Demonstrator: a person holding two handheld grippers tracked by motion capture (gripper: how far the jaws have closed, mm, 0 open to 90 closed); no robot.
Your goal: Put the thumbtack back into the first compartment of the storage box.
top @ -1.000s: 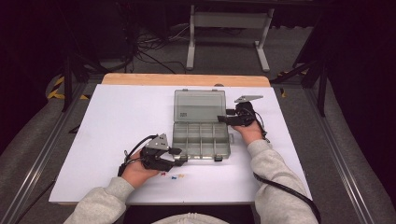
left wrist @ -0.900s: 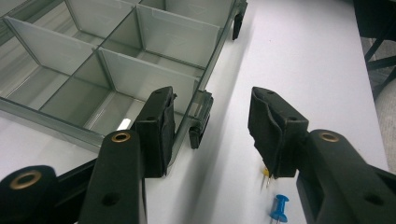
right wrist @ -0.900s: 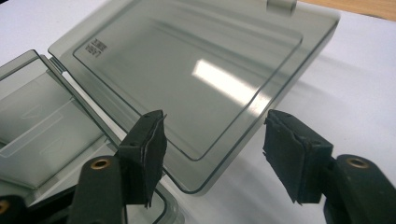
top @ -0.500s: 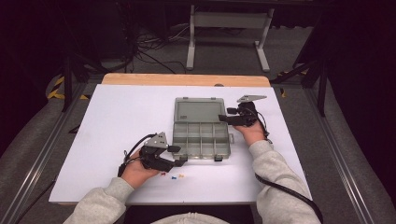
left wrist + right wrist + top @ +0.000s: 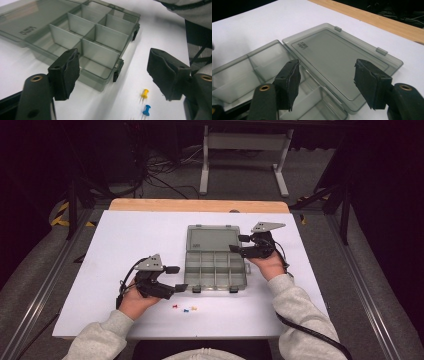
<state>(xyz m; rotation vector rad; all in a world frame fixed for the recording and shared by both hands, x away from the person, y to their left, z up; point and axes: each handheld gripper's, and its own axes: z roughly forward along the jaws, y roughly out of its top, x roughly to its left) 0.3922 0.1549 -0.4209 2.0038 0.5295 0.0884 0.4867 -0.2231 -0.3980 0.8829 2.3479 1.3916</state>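
Note:
A smoky grey compartment box (image 5: 215, 269) lies open on the white table (image 5: 125, 240), its lid (image 5: 212, 239) flat behind it. My left gripper (image 5: 176, 278) hovers at the box's front left corner; its jaws have just been opening and nothing is between them. In the left gripper view the left gripper (image 5: 113, 53) frames the box's front edge (image 5: 100, 37), with a yellow pushpin (image 5: 144, 93) and a blue pushpin (image 5: 147, 109) on the table. My right gripper (image 5: 239, 243) is open at the box's right side near the hinge. The right gripper (image 5: 327, 63) stands over the lid (image 5: 337, 52), touching nothing.
Red (image 5: 175, 307), blue (image 5: 185, 310) and yellow (image 5: 193, 308) pushpins lie on the table just in front of the box. A wooden strip (image 5: 200, 205) runs along the table's far edge. A metal stand and cables are on the floor beyond.
My left gripper's jaws have spread wider and the hand has lifted slightly to the left. The right hand has risen a little by the box's right edge.

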